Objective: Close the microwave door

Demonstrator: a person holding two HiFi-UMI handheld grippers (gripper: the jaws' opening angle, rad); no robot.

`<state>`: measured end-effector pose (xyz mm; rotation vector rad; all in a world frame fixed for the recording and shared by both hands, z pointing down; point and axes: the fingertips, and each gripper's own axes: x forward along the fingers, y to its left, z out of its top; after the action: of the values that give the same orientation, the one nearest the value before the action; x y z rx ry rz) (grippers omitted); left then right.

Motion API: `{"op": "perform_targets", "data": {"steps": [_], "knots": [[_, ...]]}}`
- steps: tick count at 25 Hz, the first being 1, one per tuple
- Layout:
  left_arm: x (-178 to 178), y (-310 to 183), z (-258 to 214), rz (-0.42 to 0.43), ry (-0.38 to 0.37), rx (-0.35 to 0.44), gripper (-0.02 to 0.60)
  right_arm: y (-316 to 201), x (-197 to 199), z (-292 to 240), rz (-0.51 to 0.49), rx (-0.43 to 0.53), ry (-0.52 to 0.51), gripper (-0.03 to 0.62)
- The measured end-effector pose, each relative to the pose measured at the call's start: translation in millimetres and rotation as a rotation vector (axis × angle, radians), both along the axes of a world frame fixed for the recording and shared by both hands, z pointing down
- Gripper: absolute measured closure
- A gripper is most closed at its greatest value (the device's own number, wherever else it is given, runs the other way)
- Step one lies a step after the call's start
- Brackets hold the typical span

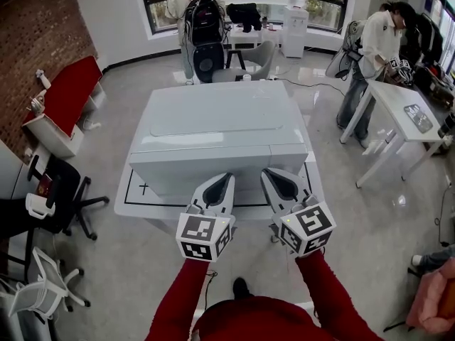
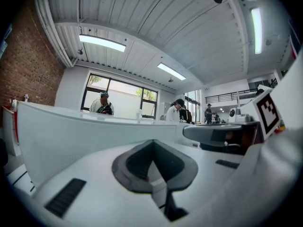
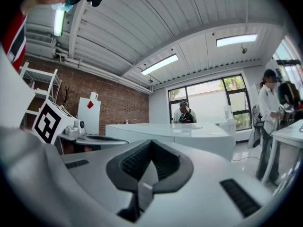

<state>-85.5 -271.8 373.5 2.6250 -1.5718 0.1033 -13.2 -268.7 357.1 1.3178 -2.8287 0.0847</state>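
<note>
The white microwave (image 1: 213,119) stands on a white table (image 1: 128,197), seen from above. Its front face (image 1: 206,172) looks flush with the body, with no door swung out. Both grippers hover side by side just before that front. The left gripper (image 1: 226,179) is shut with nothing in it, and so is the right gripper (image 1: 269,173). In the left gripper view the shut left gripper (image 2: 152,144) points level at the microwave's white body (image 2: 71,136). In the right gripper view the shut right gripper (image 3: 151,144) also faces the microwave (image 3: 189,136).
A black office chair (image 1: 67,190) and a white chair (image 1: 43,290) stand at the left, beside a red-topped cabinet (image 1: 67,94). A white desk (image 1: 405,116) with a person (image 1: 373,55) at it is on the right. Another person (image 1: 195,13) stands behind the microwave.
</note>
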Motion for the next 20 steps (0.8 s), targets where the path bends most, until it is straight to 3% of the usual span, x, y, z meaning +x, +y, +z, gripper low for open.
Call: {"op": "perform_targets", "data": {"steps": [10, 20], "knots": [[-13, 51, -10, 0.082, 0.000, 0.034, 0.572, 42, 31, 7, -0.063, -0.059, -0.054, 0.580], [-39, 98, 9, 0.053, -0.003, 0.006, 0.572, 76, 50, 13, -0.097, -0.105, -0.104, 0.580]]}}
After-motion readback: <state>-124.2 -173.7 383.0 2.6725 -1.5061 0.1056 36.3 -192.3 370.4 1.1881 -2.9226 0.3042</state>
